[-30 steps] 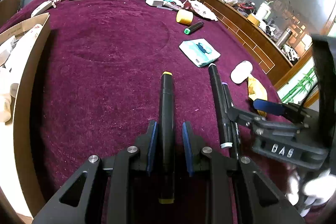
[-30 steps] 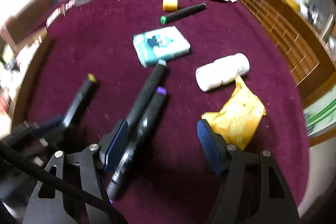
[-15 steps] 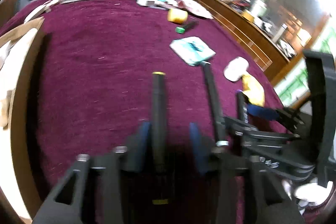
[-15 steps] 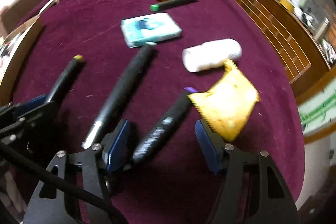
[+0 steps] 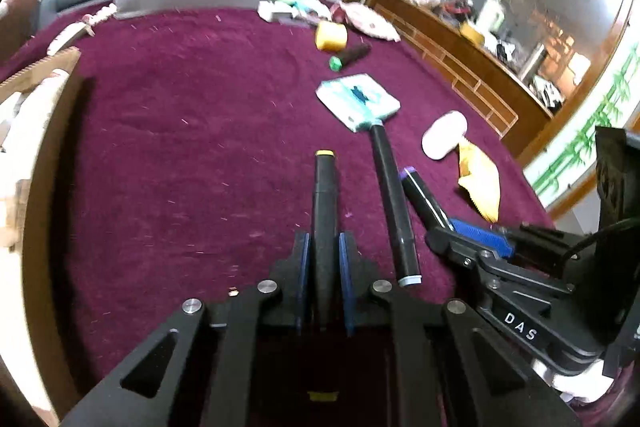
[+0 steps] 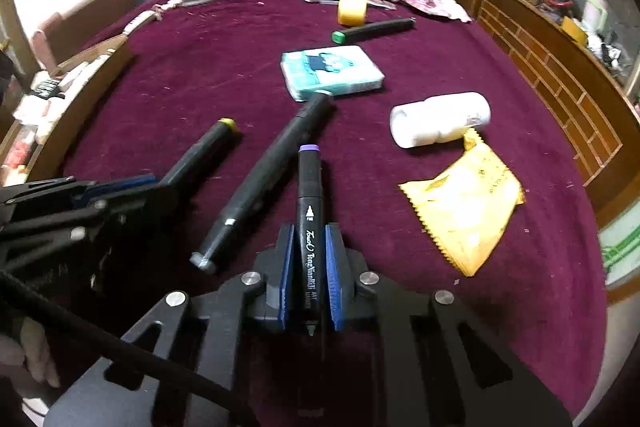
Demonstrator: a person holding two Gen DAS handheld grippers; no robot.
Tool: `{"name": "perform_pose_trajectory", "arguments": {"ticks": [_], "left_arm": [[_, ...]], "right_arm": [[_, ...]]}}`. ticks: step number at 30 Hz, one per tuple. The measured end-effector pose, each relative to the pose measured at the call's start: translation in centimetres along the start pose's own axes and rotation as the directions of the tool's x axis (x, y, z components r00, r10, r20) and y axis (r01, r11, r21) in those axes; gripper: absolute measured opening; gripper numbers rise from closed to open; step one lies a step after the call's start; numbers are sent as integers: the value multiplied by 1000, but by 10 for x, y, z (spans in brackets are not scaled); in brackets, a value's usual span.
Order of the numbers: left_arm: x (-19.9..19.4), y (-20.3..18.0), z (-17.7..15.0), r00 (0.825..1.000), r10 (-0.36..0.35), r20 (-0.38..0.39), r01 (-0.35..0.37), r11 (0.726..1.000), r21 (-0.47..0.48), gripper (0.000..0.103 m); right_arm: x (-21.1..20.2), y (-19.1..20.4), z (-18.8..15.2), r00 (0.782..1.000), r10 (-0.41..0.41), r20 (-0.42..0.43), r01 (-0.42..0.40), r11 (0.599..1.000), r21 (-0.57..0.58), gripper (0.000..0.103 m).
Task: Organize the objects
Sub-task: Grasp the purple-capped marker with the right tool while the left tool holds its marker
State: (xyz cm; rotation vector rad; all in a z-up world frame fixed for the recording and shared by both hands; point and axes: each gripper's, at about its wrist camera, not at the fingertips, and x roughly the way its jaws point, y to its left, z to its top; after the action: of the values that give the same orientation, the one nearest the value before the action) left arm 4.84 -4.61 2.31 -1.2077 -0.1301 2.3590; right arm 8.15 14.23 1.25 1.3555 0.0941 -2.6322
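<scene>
The right tool (image 6: pixel 308 267) squeezes the purple pen (image 6: pixel 309 211) tight between its blue pads. The left tool (image 5: pixel 324 267) squeezes the yellow pen (image 5: pixel 325 211) the same way. I think both pens should be lifted slowly and kept flat, so they don't slip or bump the gray pen (image 6: pixel 272 167) lying between them on the red counter (image 6: pixel 200 75). Each pen is black and long, with a little colored cap at the far end.

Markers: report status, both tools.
Left tool shut on yellow marker. Right tool shut on purple marker. Grey marker loose on cloth between them, tip against tissue pack.
</scene>
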Motion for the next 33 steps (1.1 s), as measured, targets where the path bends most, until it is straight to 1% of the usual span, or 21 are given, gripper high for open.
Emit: {"name": "perform_pose_trajectory", "arguments": {"ticks": [3,6,12,16,21,25,30,33], "left_arm": [[-9,0,-6,1000,8,14,-7,1000,-10,12],[-17,3,-13,1000,1,27,0,1000,-31,12],[-38,1,-18,996,-4,85,8,999,-53,12],[-64,4,-20,989,2,150,7,998,-57,12],[-96,18,-19,975,34,219,-17,997,-79,12],[-119,43,-21,961,89,261,-57,990,-129,12],[-140,85,-27,938,180,296,-118,970,-215,12],[-149,115,-33,930,220,294,-140,952,-271,12]], "right_arm": [[-7,-4,-2,999,47,21,-48,999,25,13],[-16,-9,-4,994,98,46,-101,993,55,13],[-36,-15,-4,984,152,93,-160,983,85,13],[-52,-10,1,973,187,134,-198,978,70,13],[-62,10,11,956,255,145,-261,965,26,13],[-59,29,24,933,339,119,-343,939,13,13],[-51,65,43,889,451,77,-453,892,1,13],[-42,91,55,860,509,37,-509,861,-4,13]]}}
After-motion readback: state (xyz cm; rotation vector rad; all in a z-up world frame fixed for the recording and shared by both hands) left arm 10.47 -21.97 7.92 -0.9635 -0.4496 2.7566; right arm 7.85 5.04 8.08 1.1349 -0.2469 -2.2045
